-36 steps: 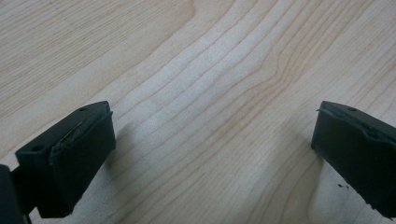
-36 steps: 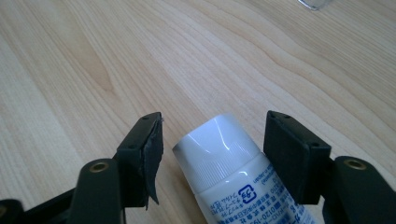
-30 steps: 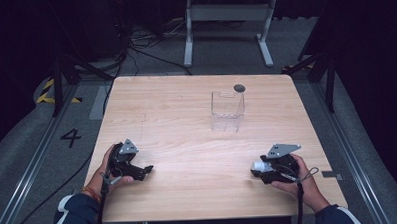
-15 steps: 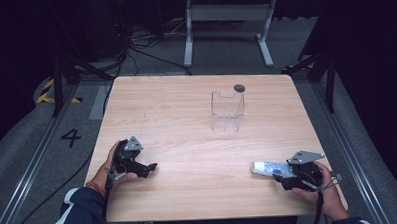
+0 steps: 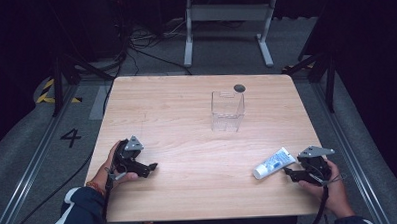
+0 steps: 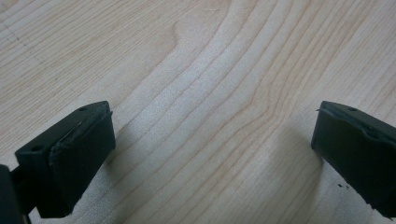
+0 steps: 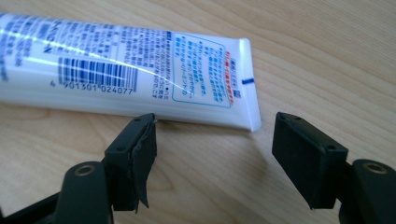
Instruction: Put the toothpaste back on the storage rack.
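A white plastic tube with blue print and a barcode [image 5: 274,163] is lying flat on the pale wooden table [image 5: 186,112] near its right front corner, cap end pointing toward the table's middle. The right gripper [image 5: 288,173] is sitting just behind the tube's crimped flat end [image 7: 250,84], its jaws standing apart with nothing between them after having just been closing a little; the tube is lying free just beyond their tips. The left gripper [image 5: 151,168] is resting near the left front edge, its jaws spread wide over bare wood. A clear plastic box [image 5: 227,110] is standing farther back, well apart from the tube.
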A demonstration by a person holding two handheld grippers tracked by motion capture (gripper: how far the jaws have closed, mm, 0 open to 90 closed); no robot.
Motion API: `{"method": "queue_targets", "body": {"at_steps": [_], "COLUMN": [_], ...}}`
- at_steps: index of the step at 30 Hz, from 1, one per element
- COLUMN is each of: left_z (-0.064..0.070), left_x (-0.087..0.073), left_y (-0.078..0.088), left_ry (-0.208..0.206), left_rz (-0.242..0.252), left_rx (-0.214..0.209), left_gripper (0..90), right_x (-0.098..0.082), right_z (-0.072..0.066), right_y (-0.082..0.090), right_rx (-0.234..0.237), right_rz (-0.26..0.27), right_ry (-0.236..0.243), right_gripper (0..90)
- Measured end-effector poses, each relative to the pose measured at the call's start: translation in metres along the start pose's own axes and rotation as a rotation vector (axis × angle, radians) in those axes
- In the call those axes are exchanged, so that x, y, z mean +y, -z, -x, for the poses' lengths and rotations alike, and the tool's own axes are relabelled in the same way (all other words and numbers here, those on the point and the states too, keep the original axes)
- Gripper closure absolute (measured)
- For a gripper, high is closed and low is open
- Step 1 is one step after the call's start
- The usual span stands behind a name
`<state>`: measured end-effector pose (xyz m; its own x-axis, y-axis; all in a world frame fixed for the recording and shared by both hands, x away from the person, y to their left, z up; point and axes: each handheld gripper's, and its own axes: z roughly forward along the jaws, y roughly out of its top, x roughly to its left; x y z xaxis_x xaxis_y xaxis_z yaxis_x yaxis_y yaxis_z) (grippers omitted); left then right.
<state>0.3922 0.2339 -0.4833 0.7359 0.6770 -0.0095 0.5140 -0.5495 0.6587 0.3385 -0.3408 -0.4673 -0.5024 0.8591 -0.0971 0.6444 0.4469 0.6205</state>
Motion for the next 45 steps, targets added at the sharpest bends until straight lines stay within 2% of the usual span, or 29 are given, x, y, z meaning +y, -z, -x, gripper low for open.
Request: {"method": "queue_targets", "body": {"at_steps": [4, 11, 19, 30, 35, 36, 39, 42, 45], "left_z": [0.000, 0.000, 0.000, 0.000, 0.000, 0.000, 0.000, 0.000, 0.000], "left_x": [0.000, 0.000, 0.000, 0.000, 0.000, 0.000, 0.000, 0.000, 0.000], "left_y": [0.000, 0.000, 0.000, 0.000, 0.000, 0.000, 0.000, 0.000, 0.000], "left_ry": [-0.002, -0.001, -0.002, 0.002, 0.002, 0.002, 0.002, 0.002, 0.002], "left_rz": [0.000, 0.002, 0.002, 0.003, 0.003, 0.003, 0.003, 0.003, 0.002], "left_rx": [0.001, -0.001, -0.001, -0.002, -0.002, -0.002, -0.002, -0.002, -0.002], "left_gripper": [0.1, 0.1, 0.1, 0.1, 0.1, 0.1, 0.1, 0.1, 0.1], "right_x": [0.007, 0.017, 0.028, 0.042, 0.045, 0.048, 0.052, 0.058, 0.060], "right_z": [0.002, 0.000, -0.005, -0.014, -0.015, -0.018, -0.024, -0.041, -0.047], "right_y": [-0.006, -0.013, -0.016, -0.016, -0.013, -0.010, -0.009, -0.012, -0.016], "right_rx": [-0.014, -0.001, 0.023, 0.040, 0.064, 0.082, 0.093, 0.126, 0.139], "right_rz": [0.011, 0.033, 0.061, 0.079, 0.094, 0.106, 0.104, 0.077, 0.054], "right_ry": [-0.017, -0.031, -0.037, -0.009, -0.030, -0.031, -0.022, 0.012, 0.026], "right_gripper": [35.3, 38.1, 39.0, 39.3, 38.4, 37.3, 36.3, 33.6, 31.7]}}
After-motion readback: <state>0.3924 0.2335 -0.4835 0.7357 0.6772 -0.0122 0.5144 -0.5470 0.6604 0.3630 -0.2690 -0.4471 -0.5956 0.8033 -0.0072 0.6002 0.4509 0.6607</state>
